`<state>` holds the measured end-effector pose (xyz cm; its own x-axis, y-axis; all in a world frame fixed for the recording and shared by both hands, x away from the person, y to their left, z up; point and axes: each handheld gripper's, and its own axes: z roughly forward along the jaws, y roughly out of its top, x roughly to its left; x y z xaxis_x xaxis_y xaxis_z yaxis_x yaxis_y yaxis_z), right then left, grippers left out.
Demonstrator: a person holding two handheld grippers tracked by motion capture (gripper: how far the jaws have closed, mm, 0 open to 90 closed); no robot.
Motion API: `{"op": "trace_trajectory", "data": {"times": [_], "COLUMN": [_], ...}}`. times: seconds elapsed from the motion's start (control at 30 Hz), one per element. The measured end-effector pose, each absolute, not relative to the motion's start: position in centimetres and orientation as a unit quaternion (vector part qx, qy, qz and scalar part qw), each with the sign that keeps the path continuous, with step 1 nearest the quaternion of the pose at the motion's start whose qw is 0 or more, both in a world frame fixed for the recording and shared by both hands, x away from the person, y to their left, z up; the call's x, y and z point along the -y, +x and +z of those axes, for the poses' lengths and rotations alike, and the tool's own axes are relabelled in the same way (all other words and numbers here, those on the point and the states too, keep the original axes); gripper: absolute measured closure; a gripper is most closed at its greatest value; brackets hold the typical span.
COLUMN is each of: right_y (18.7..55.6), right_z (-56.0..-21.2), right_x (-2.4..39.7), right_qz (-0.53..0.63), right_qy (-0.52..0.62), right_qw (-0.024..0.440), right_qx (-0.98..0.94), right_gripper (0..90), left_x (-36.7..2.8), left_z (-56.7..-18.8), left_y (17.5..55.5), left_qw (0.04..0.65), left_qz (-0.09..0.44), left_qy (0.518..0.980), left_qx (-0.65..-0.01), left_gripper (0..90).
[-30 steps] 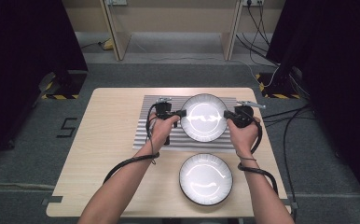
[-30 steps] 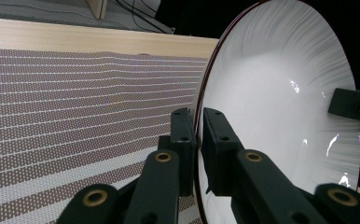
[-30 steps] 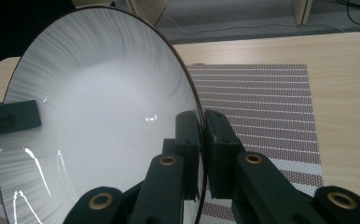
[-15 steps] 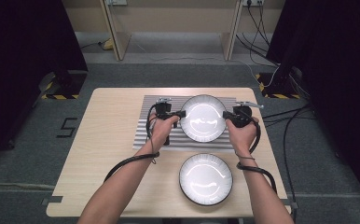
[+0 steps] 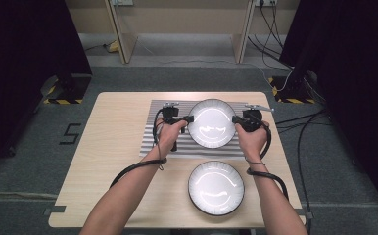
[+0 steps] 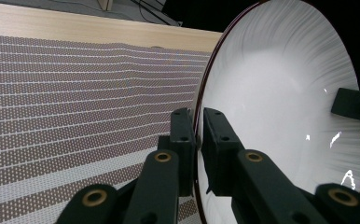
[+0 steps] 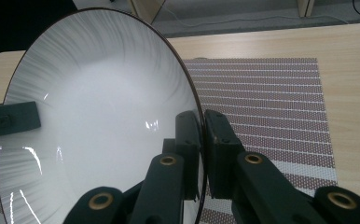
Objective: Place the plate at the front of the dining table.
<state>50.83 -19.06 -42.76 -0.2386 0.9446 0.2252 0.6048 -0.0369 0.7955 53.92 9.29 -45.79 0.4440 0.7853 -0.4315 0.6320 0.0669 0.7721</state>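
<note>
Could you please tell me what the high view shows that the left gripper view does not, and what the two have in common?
High view alone: a second white plate lying flat near the table's front edge, the person's forearms, and the floor around.

Left gripper view alone: the left gripper close up, its jaws clamped on the rim of the held plate, one jaw on each face.

Both: that plate held above the striped mat, with the right gripper at its opposite rim.

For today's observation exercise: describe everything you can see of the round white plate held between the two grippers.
The round white plate looks glazed ceramic, glossy with faint grey radial streaks and a thin dark rim. It sits over the striped grey placemat; whether it touches it is unclear. The left gripper and right gripper each clamp its rim on opposite sides.
</note>
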Motion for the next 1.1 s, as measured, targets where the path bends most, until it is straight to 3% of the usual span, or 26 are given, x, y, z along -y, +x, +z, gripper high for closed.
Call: {"op": "trace_trajectory", "data": {"times": [1.1], "right_y": [52.3], "right_z": [-43.1], "right_x": [17.9], "right_qz": [0.414], "right_qy": [0.584], "right_qw": [0.198], "right_qx": [-0.669], "right_gripper": [85.0], "left_x": [-10.1], "left_z": [-46.2], "left_y": [55.1], "left_qw": [0.501], "left_qz": [0.077], "left_qy": [0.676], "left_qx": [-0.535], "left_gripper": [82.3]}}
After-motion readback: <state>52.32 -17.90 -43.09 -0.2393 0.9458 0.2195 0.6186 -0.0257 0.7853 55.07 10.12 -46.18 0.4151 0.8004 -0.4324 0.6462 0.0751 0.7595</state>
